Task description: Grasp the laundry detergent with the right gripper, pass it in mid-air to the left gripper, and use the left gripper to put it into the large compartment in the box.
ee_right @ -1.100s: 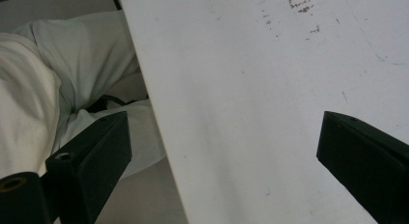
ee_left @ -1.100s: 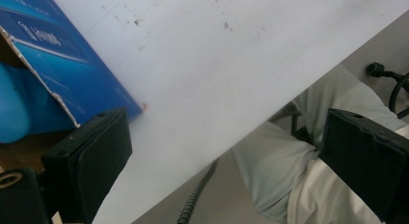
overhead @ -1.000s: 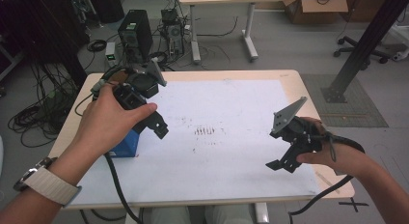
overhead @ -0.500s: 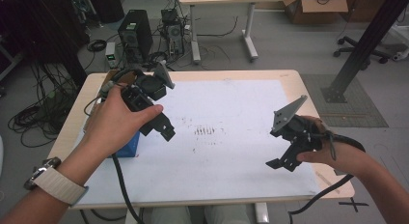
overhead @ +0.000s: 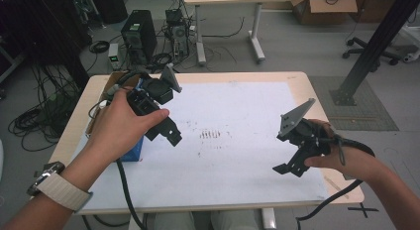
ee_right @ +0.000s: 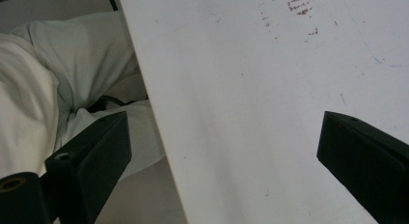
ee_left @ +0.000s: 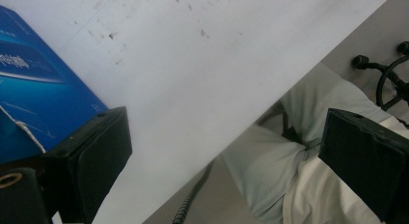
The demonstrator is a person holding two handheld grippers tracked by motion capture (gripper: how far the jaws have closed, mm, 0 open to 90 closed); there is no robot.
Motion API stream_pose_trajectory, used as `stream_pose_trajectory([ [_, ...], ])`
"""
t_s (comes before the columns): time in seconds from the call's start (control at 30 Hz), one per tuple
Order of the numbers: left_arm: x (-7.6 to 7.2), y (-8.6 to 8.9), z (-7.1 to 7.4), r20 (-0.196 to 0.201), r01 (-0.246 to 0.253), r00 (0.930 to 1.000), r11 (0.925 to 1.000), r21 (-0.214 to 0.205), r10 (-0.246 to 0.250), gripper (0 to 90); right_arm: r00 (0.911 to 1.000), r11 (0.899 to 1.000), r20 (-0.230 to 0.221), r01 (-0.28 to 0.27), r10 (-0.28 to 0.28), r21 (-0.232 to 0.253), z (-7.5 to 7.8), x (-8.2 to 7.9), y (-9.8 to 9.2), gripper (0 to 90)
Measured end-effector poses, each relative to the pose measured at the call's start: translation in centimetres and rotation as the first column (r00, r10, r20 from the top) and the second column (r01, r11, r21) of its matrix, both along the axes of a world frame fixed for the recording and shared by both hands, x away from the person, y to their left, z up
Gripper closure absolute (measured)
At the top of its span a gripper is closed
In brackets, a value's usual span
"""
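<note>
While both grippers hover with jaws spread and empty, the left gripper (overhead: 168, 133) hangs just beside the blue box (overhead: 133, 149), at nine o'clock on the table (overhead: 237, 190); the right gripper (overhead: 289, 165) sits at four o'clock.

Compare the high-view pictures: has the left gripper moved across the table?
Yes. The left gripper has drifted toward the far edge of the table, away from the person, jaws open above the blue box.
</note>
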State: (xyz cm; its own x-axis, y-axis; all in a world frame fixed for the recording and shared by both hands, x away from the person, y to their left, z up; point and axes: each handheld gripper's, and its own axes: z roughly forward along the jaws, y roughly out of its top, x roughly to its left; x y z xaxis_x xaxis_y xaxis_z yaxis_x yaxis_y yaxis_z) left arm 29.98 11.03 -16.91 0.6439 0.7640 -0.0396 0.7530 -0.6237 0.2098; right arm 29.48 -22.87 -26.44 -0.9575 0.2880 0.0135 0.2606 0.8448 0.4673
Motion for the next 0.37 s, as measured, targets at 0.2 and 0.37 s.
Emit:
stream_pose_trajectory([
  [0.2, 0.05, 0.24, -0.01, -0.003, -0.003, 1.0, 1.0, 0.001, 0.003, 4.9, 1.0, 1.0, -0.002, 0.0, 0.0, 0.0, -0.07, 0.02, 0.08, 4.9],
  [0.37, 0.07, 0.38, 0.05, -0.001, -0.005, 1.0, 1.0, -0.002, 0.005, 5.0, 1.0, 1.0, 0.002, 0.001, -0.001, 0.001, 0.09, 0.01, 0.07, 4.9],
])
